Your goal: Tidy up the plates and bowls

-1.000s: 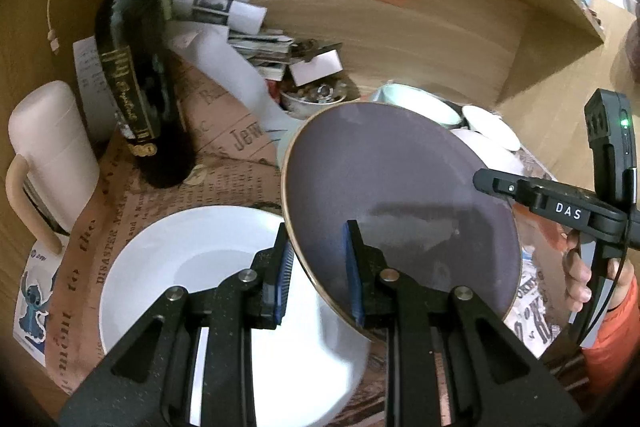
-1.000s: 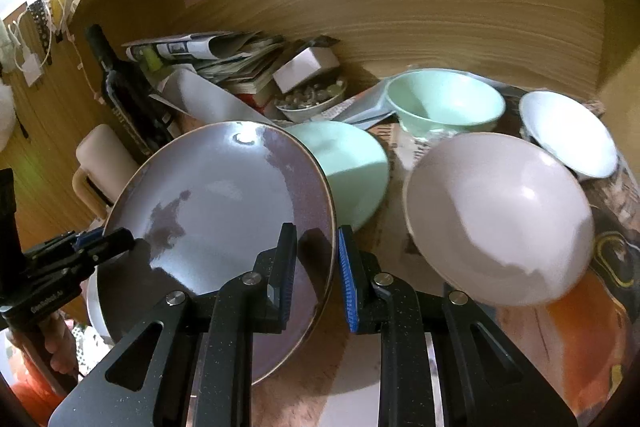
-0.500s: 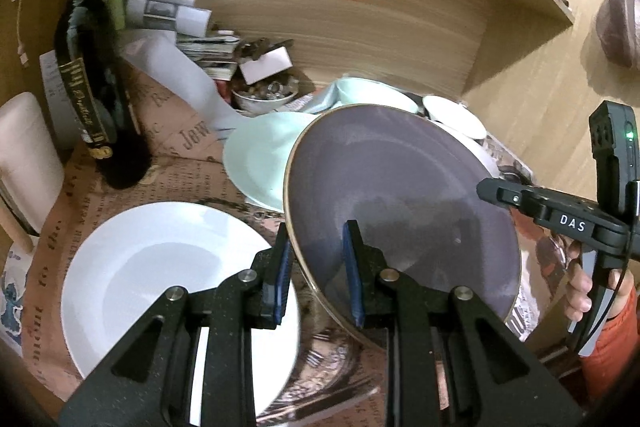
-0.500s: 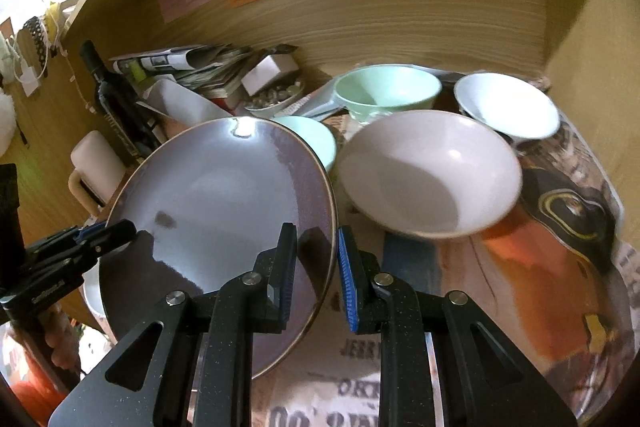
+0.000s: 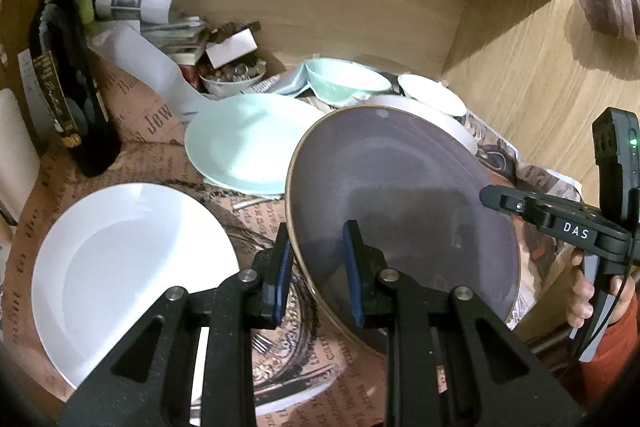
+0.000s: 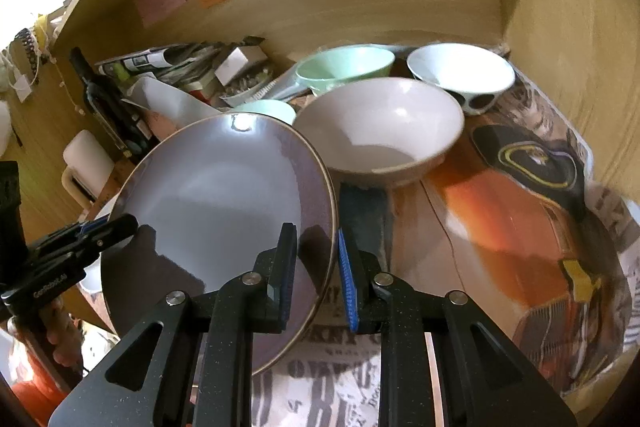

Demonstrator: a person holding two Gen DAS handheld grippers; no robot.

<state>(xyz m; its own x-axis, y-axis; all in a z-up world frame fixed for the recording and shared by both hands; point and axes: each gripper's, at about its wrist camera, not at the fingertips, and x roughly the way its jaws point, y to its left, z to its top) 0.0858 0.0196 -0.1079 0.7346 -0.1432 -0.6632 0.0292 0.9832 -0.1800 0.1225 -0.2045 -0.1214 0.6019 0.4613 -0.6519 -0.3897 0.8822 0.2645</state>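
gripping one purple plate (image 5: pixel 400 195) — left tongs (image 5: pixel 320 279), right tongs (image 6: pixel 316 279) clamped — three bowls behind.

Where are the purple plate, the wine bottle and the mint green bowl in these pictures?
purple plate (image 5: pixel 400 179): left wrist view, centre of its face.
wine bottle (image 5: pixel 60 75): left wrist view, on its label.
mint green bowl (image 6: pixel 344 65): right wrist view, inner wall.

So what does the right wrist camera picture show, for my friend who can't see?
The right gripper pinches the rim of a big purple plate, held tilted above a newspaper-covered shelf. Behind it sit a pale pink bowl, a green bowl and a white bowl.
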